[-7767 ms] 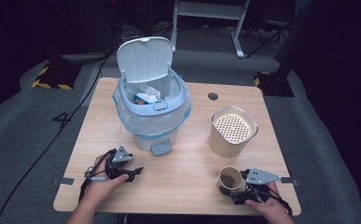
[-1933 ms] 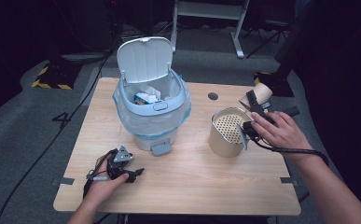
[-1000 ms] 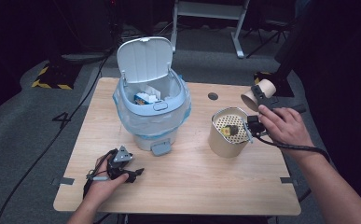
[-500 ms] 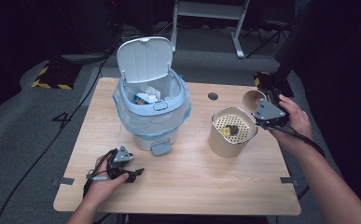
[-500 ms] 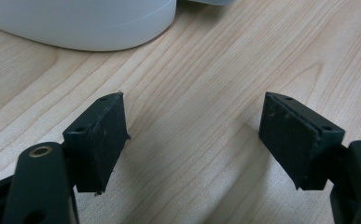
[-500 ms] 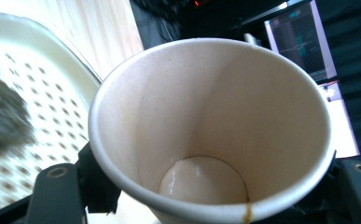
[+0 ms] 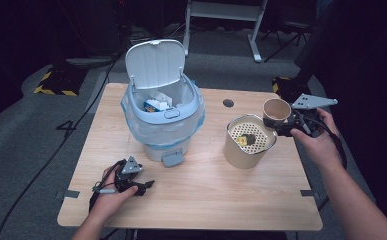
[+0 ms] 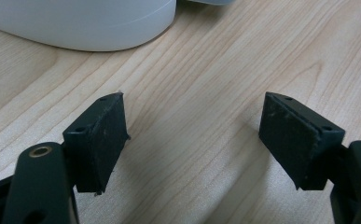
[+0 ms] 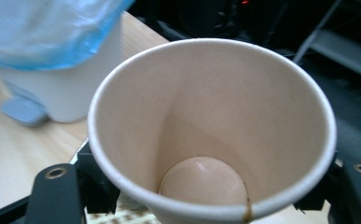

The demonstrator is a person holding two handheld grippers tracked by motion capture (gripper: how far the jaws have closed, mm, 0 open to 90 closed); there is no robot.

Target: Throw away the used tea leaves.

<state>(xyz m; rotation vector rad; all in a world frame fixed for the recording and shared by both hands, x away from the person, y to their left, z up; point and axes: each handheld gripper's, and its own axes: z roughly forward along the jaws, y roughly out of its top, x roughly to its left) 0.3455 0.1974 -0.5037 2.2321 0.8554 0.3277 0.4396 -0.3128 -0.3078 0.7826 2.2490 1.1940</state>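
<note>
This looks like a lab or recording studio, not a home: a lone light-wood counter point(image 7: 196, 200) stands on grey carpet point(image 7: 26, 150) in a dark room, with black-and-yellow hazard tape point(image 7: 56, 89), a cable point(image 7: 46, 165) trailing across the floor, and a metal stand point(image 7: 226, 20) behind.

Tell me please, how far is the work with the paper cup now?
Done, it seems: the paper cup looks empty inside, and a yellowish lump lies on the strainer of the beige container. In hand: the right gripper holds the cup beside that container, above the table. The left gripper rests open on the wood. Probably left: putting the cup away, perhaps into the open bin.
</note>
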